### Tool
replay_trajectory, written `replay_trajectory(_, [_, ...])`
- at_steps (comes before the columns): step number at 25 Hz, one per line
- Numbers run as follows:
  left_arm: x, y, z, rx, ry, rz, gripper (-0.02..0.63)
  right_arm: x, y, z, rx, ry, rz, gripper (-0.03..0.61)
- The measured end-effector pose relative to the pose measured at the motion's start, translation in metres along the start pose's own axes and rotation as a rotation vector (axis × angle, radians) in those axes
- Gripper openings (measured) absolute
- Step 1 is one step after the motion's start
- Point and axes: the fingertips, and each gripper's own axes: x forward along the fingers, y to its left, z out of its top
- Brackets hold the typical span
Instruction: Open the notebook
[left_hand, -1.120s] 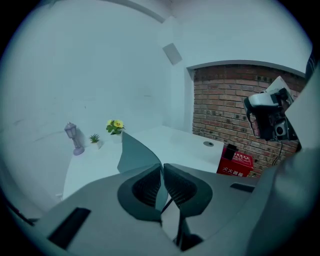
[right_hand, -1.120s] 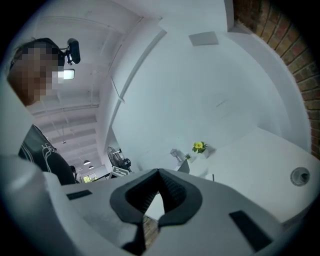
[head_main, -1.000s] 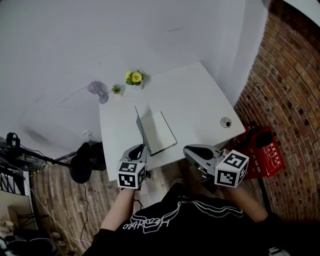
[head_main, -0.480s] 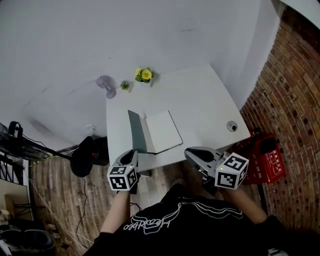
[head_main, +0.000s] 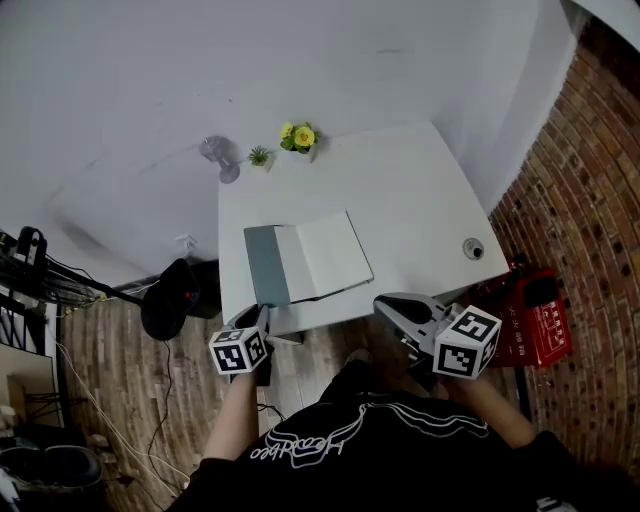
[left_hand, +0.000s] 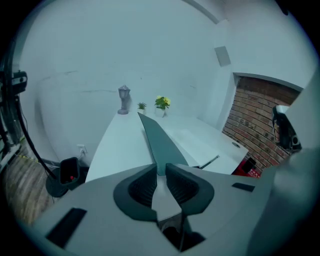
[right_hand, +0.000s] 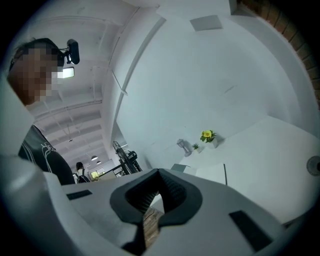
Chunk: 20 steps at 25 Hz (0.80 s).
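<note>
Two grippers hang off the near edge of the white table (head_main: 400, 200): the left gripper (head_main: 262, 314) is opening its jaws about the edge of the green cover (head_main: 265, 265), while the right gripper (head_main: 386, 300) is closed and empty. The notebook (head_main: 322, 256) lies open by the near-left corner, with a brick wall (head_main: 580, 150) to the right and a wooden floor (head_main: 120, 380) below.

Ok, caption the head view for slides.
Notebook open on the table, grey cover between the opening jaws of the left hand-held gripper.

The left gripper's (left_hand: 161, 170) jaws are opening, with the near edge of the notebook's dark cover (left_hand: 159, 142) between them. White pages (left_hand: 200, 142) lie to its right on the worktop (left_hand: 117, 150). A lamp (left_hand: 123, 99), plant (left_hand: 142, 106) and flowers (left_hand: 162, 102) stand at the far edge.
</note>
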Motion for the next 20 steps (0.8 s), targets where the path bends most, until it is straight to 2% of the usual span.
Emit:
replay_trajectory(7, [0.013, 0.014, -0.019, -0.039, 0.018, 0.023, 0.075, -0.007, 0.004, -0.009, -0.007, 0.029, -0.010, 0.002])
replay_trajectory(11, [0.006, 0.020, -0.029, -0.029, 0.022, 0.066, 0.100, -0.014, 0.014, -0.016, -0.020, 0.046, -0.001, 0.002])
replay_trajectory(13, [-0.002, 0.021, -0.034, -0.044, 0.015, 0.073, 0.136, -0.018, 0.024, -0.018, -0.042, 0.055, 0.019, 0.002])
replay_trajectory(16, [-0.017, 0.012, -0.038, -0.080, -0.010, 0.045, 0.238, -0.025, 0.039, -0.022, -0.100, 0.071, 0.047, 0.002])
replay_trajectory(20, [-0.040, -0.025, -0.039, -0.055, -0.034, -0.041, 0.279, -0.039, 0.048, -0.028, -0.130, 0.059, 0.042, 0.002])
